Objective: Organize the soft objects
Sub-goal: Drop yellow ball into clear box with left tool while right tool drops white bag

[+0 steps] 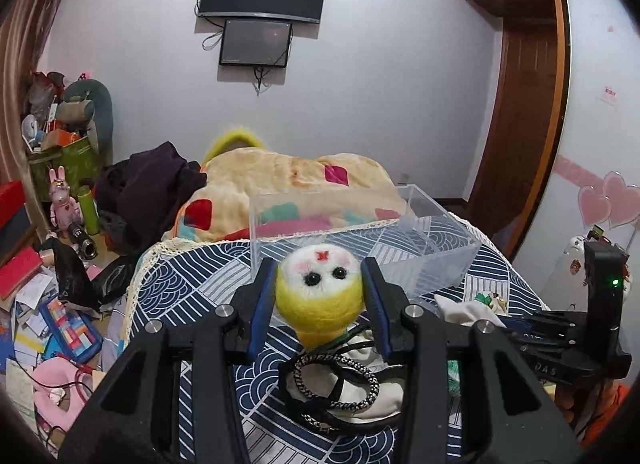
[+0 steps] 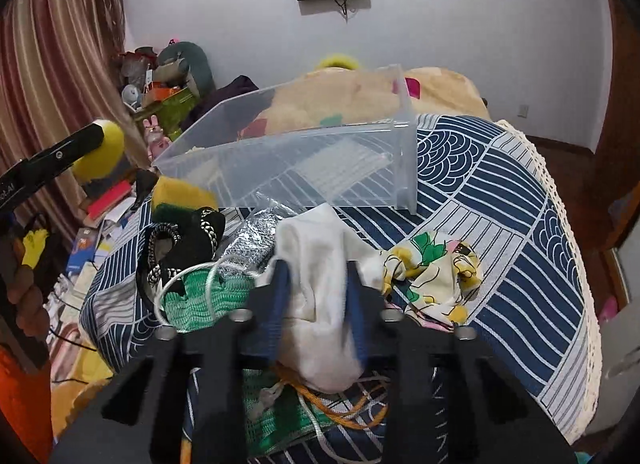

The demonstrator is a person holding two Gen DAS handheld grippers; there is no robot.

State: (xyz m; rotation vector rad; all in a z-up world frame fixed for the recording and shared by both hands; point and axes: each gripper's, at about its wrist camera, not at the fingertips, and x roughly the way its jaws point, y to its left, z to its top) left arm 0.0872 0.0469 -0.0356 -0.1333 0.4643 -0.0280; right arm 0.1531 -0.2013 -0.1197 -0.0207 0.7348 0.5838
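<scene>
Now holding two soft things at once. Left gripper [image 1: 319, 296] clamped on the yellow felt doll [image 1: 319, 292], lifted above the patterned cover [image 1: 192, 276], just before the near wall of the clear plastic bin [image 1: 360, 240]. Right gripper [image 2: 318, 304] closed on the white cloth [image 2: 320, 288], low over the pile at the near edge of the bed. Probably best to carry the doll forward over the bin's rim, lower it inside, and only then part the fingers. Better to keep the squeeze gentle, since felt deforms easily. Worth watching the black hair bands [image 1: 332, 384] under the doll: not clear whether any cord hangs from it. For the cloth, should lift straight up, slowly, because the orange string [image 2: 340, 408] and green net [image 2: 200, 300] lie touching it and may drag along.
</scene>
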